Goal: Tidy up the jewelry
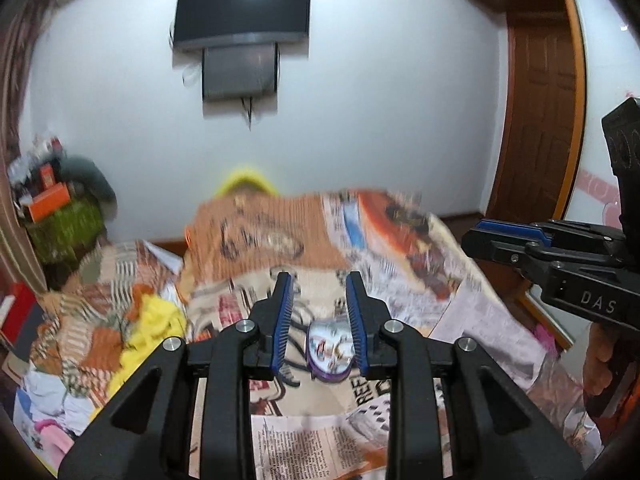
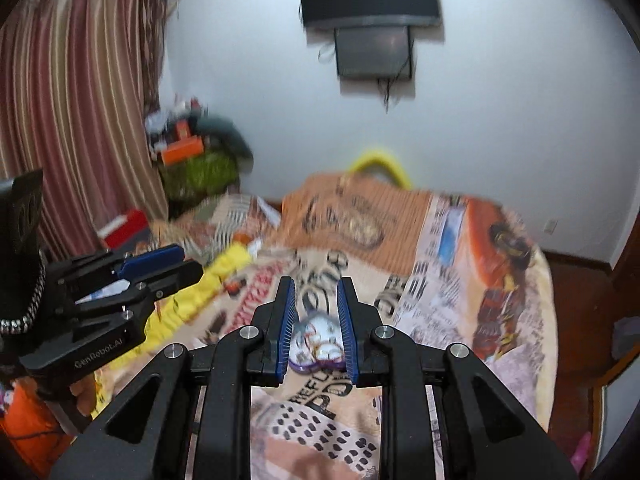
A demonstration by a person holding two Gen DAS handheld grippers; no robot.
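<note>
A small purple-rimmed jewelry case [image 1: 330,350] with a clear, shiny lid lies on the newspaper-covered bed [image 1: 472,312]. In the left wrist view it sits low between my left gripper's [image 1: 319,285] open blue fingers, close to the right one. In the right wrist view the same case [image 2: 316,346] lies between my right gripper's [image 2: 316,286] open fingers, with small shiny pieces inside. Each gripper shows in the other's view: the right one [image 1: 480,236] at the right edge, the left one [image 2: 180,264] at the left. Both views are blurred.
An orange woven mat [image 2: 360,208] with dark jewelry on it lies further back on the bed. Yellow cloth [image 2: 200,300] and crumpled clothes [image 1: 80,320] lie left. A cluttered shelf [image 2: 192,148], striped curtain [image 2: 72,100], wall TV [image 1: 244,8] and wooden door [image 1: 536,128] surround the bed.
</note>
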